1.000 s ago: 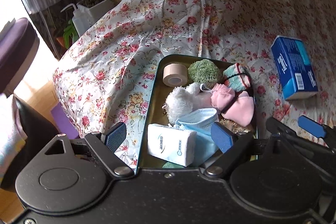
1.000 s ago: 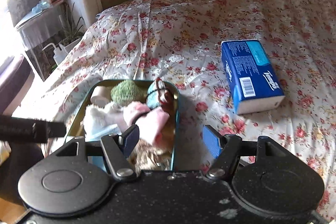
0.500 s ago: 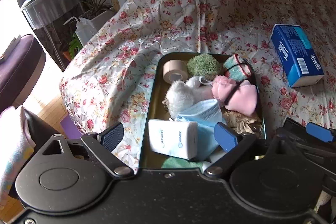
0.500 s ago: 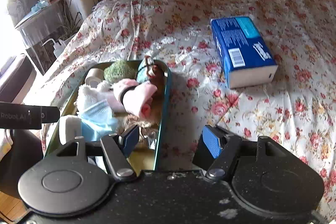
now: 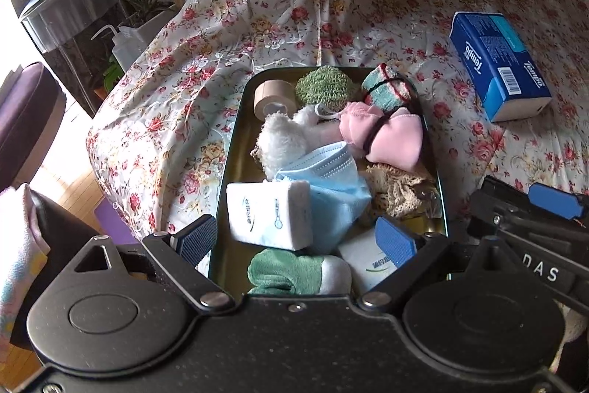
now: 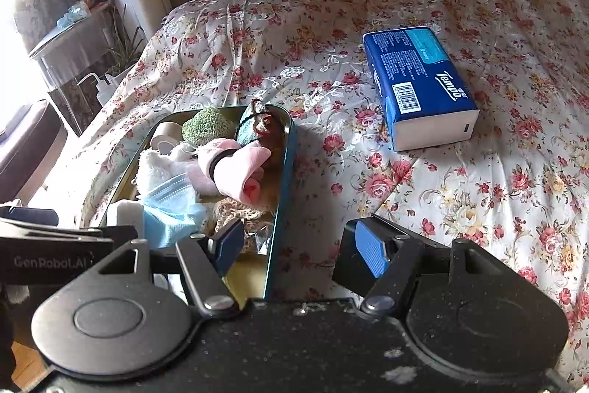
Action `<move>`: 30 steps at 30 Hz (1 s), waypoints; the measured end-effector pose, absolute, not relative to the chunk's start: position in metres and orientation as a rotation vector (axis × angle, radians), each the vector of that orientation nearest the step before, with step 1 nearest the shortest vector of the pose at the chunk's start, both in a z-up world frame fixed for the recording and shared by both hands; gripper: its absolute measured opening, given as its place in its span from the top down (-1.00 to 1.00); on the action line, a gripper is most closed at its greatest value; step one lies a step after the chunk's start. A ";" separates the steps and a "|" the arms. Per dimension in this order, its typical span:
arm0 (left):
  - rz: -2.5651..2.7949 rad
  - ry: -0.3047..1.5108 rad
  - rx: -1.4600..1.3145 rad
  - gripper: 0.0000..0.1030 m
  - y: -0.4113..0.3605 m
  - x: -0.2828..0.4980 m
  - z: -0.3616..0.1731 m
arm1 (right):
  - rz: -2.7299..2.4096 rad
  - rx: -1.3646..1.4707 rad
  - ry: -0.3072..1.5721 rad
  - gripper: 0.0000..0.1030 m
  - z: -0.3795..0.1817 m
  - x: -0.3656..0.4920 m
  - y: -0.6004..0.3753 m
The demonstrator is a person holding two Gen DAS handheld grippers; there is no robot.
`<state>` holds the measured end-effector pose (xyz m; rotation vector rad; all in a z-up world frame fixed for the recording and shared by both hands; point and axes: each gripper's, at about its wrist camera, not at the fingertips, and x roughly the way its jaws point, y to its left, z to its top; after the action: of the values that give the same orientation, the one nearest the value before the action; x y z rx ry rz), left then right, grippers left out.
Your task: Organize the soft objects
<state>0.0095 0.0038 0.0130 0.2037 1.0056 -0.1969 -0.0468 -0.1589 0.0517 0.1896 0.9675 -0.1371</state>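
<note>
A dark green metal tray point(image 5: 235, 142) sits on the floral bed, full of soft things: a white tissue pack point(image 5: 268, 214), a blue face mask point(image 5: 331, 179), a white plush point(image 5: 283, 139), pink socks point(image 5: 390, 135), a green scrubber point(image 5: 324, 87), a tape roll point(image 5: 272, 98) and a green-white sock point(image 5: 294, 273). My left gripper point(image 5: 294, 240) is open and empty over the tray's near end. My right gripper point(image 6: 302, 245) is open and empty, straddling the tray's right rim point(image 6: 283, 172). A blue Tempo tissue pack point(image 6: 419, 87) lies on the bed to the right, also in the left wrist view point(image 5: 497, 65).
The bed point(image 6: 478, 6) with its floral cover stretches far and right. Its left edge drops to a wooden floor point(image 5: 73, 194). A purple stool point(image 5: 22, 113), a metal side table point(image 5: 66, 10), a potted plant point(image 5: 147, 6) and a squeeze bottle point(image 5: 121, 46) stand to the left.
Both grippers have drawn back and up from the tray, so more of its near end shows. Both stay open and empty. The objects have not moved.
</note>
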 end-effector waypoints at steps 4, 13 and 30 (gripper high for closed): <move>-0.199 1.023 0.200 -0.76 0.005 0.008 0.010 | -0.136 0.190 0.968 -0.30 0.052 -0.047 -0.159; -0.204 1.017 0.207 -0.76 0.006 0.004 0.010 | -0.134 0.185 0.975 -0.30 0.049 -0.047 -0.157; -0.214 1.054 0.208 -0.75 0.005 0.003 0.005 | -0.139 0.176 0.995 -0.30 0.046 -0.046 -0.158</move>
<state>0.0029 0.0050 0.0048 0.2076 1.0537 -0.2136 -0.0462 -0.1583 0.0458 0.1759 0.9954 -0.1387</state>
